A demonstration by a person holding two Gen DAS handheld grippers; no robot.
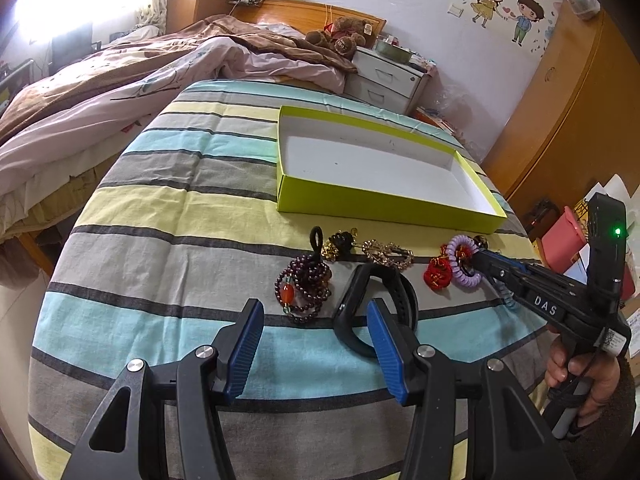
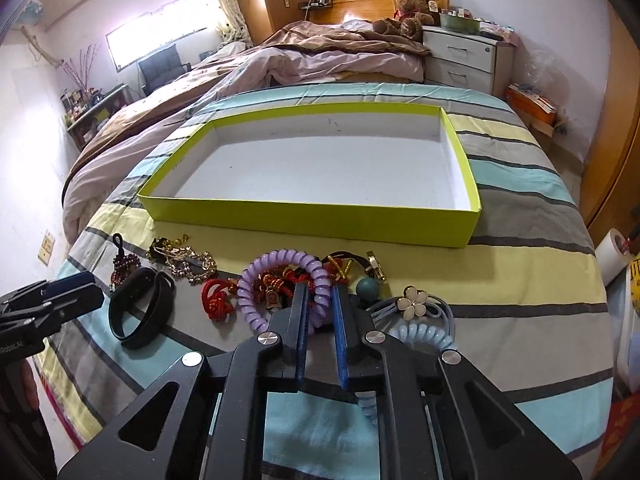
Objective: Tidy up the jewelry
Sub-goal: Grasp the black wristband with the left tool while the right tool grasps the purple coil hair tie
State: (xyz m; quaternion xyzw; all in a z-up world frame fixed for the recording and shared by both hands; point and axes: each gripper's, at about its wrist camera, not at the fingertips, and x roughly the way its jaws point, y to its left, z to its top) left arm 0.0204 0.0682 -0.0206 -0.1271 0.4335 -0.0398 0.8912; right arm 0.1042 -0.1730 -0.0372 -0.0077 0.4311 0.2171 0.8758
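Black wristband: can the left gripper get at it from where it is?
Probably yes. The left gripper is open, the black wristband lies just ahead by its right finger, and nothing covers it; the bead bracelet lies beside it.

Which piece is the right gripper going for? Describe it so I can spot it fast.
Find the green tray on the striped bedspread; the jewelry lies in a row along its near side. The right gripper straddles the purple spiral hair tie, the only lilac coil, lying over red cord knots.
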